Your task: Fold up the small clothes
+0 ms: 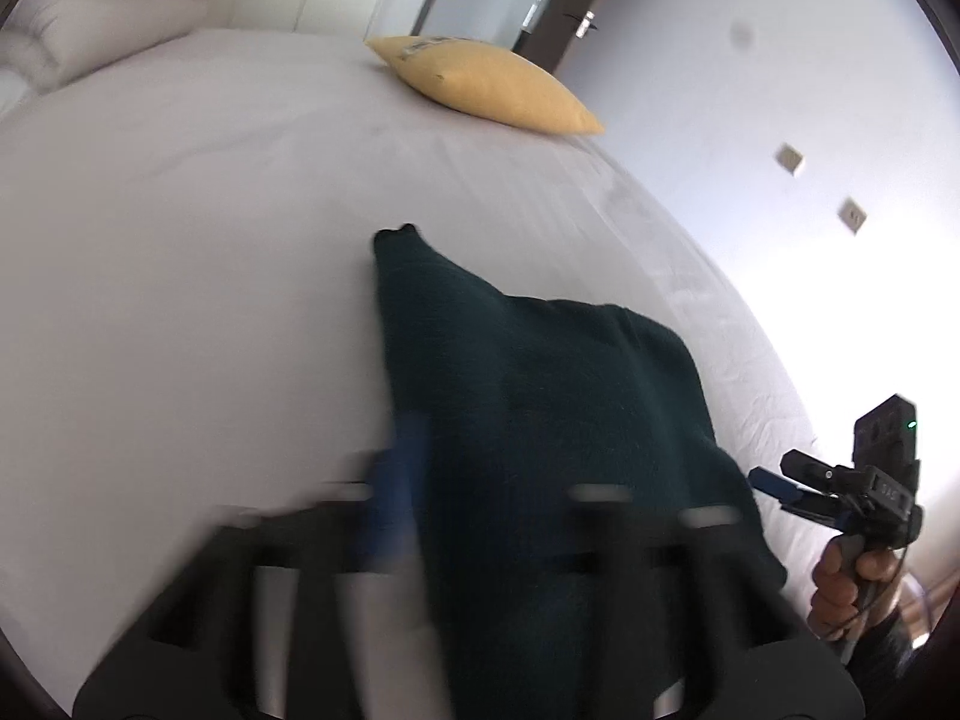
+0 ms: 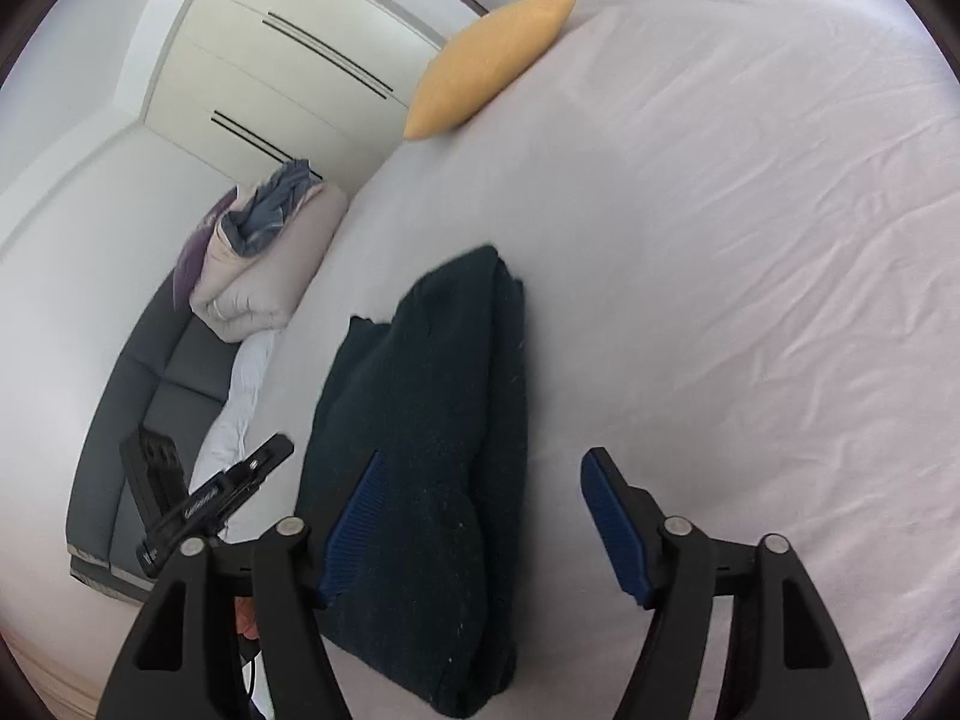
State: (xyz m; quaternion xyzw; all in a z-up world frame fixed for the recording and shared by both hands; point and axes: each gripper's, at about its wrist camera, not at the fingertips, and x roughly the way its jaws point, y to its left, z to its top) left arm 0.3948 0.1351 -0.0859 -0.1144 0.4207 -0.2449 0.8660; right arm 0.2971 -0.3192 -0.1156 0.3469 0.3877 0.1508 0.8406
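A dark green knitted garment [image 1: 540, 390] lies folded into a long strip on the white bed sheet [image 1: 180, 240]. My left gripper [image 1: 528, 498] is blurred at the bottom of the left wrist view. Its jaws stand wide apart over the near end of the garment, gripping nothing. In the right wrist view the garment [image 2: 420, 420] runs away from me. My right gripper [image 2: 486, 516] is open above its near part, the left pad over the cloth and the right pad over bare sheet [image 2: 720, 300]. Each gripper shows in the other's view: the right one [image 1: 774, 483] held by a hand [image 1: 852, 588], the left one [image 2: 270, 456].
A yellow pillow [image 1: 486, 84] [image 2: 486, 66] lies at the far edge of the bed. A rolled pale duvet with blue cloth on top [image 2: 270, 258] [image 1: 90, 18] sits on a grey sofa [image 2: 150, 390] beside the bed. White wardrobe doors [image 2: 300, 60] stand behind.
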